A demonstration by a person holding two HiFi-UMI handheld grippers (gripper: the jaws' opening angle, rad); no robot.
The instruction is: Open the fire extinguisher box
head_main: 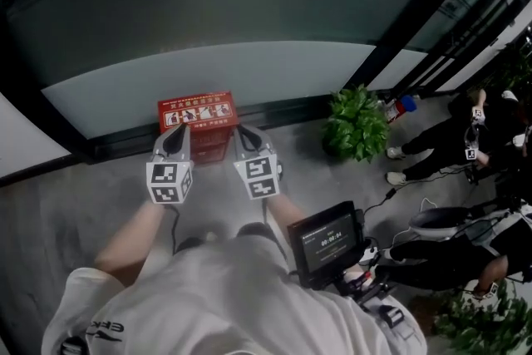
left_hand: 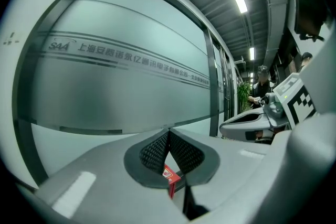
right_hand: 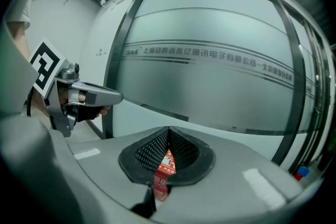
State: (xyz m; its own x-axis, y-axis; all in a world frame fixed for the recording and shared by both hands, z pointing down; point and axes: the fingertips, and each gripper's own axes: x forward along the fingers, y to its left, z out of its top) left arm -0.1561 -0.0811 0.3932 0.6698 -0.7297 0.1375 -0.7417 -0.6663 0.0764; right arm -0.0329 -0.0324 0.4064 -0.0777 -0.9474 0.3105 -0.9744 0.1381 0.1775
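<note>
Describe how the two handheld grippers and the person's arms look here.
Both are grey, tapered two-jaw tools. The left gripper and right gripper each carry a white cube with black square markers; their pads are black with a mesh texture. The person wears a white short-sleeved T-shirt with black lettering on one sleeve.

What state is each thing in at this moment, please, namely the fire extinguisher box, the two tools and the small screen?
Fire extinguisher box: upright on the floor against the glass wall, lid looks closed.
Left tool: shut, nothing between its jaws.
Right tool: shut, nothing between its jaws.
Screen: switched on, showing a timer.
</note>
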